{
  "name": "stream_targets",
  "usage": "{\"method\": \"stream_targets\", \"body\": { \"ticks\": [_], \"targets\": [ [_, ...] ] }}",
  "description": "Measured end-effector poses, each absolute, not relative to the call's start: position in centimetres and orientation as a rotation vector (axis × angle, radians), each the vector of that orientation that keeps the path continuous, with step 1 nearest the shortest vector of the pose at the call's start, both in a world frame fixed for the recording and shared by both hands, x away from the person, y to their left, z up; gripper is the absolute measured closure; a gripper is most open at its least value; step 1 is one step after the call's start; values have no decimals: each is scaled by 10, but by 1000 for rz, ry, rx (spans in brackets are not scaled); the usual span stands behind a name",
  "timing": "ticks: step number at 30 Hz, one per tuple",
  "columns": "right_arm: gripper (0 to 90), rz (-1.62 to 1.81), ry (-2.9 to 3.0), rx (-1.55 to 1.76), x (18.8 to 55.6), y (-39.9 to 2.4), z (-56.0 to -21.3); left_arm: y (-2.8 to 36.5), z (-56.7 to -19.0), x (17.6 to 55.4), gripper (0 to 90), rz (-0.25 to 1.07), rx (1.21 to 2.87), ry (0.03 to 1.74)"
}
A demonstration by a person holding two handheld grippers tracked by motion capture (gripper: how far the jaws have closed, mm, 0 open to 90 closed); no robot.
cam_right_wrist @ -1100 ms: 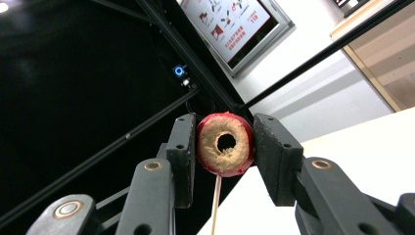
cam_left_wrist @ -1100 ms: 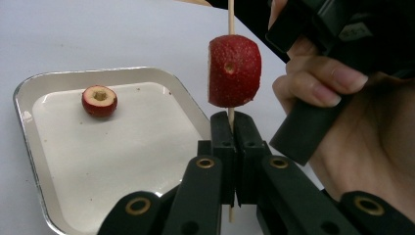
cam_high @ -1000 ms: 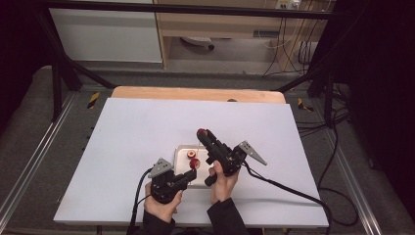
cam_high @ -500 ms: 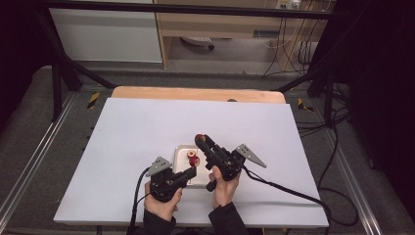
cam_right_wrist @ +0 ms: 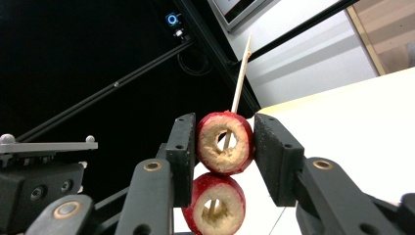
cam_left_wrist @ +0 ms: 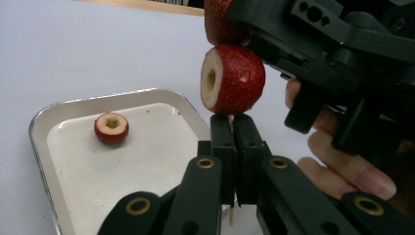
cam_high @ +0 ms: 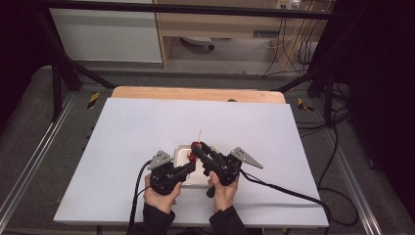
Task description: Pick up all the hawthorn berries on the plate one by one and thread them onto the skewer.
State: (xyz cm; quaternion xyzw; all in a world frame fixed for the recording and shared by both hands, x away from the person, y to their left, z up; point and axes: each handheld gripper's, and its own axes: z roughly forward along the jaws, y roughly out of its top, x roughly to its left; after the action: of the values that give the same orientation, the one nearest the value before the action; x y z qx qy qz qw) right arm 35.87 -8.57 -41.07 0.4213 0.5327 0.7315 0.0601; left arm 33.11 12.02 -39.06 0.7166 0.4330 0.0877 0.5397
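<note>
Two cored red fruit pieces are being threaded on a wooden skewer (cam_right_wrist: 238, 81) above a small metal tray (cam_left_wrist: 44, 122) at the near middle of the white desk (cam_high: 122, 147). The left tongs (cam_left_wrist: 234, 122) are fully shut on the skewer's lower end and hold it upright; the lower fruit piece (cam_left_wrist: 230, 78) sits just above their tips. The right tongs (cam_right_wrist: 225, 142) flank the upper fruit piece (cam_right_wrist: 224, 142), with the skewer passing through its cored hole; their jaws have just been opening slightly with that piece between them, and the pads appear still to touch its skin. Compared with a second ago, the right tongs (cam_high: 201, 151) have swung inward and downward over the tray, so the fruit now stacks directly above the left tongs (cam_high: 192, 166). This suggests the second piece is seated and about to be released. A third fruit piece (cam_left_wrist: 111, 128) lies in the tray, not yet picked up.
</note>
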Motion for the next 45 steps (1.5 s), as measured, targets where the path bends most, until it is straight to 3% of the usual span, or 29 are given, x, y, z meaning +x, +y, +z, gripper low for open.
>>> {"method": "stream_targets", "body": {
  "ticks": [2,4,8,15,24,40,45],
  "targets": [
    [477,2181,1620,1275,361,-90,-405,123,-389,333,887,207,1716,1020],
    [442,2159,1648,1250,363,-95,-398,128,-387,336,886,218,1733,1008],
    [278,2013,1738,1240,369,-108,-388,140,-383,339,886,285,1798,986],
    [130,1746,2002,1221,385,-118,-389,168,-382,340,884,351,1888,974],
    [112,1394,2323,1174,401,-116,-390,204,-398,333,884,379,1971,980],
    [136,917,2692,1051,449,-54,-382,222,-402,333,884,387,2009,984],
    [200,845,2743,1030,465,-36,-385,225,-403,334,884,384,2004,999]
  ]
}}
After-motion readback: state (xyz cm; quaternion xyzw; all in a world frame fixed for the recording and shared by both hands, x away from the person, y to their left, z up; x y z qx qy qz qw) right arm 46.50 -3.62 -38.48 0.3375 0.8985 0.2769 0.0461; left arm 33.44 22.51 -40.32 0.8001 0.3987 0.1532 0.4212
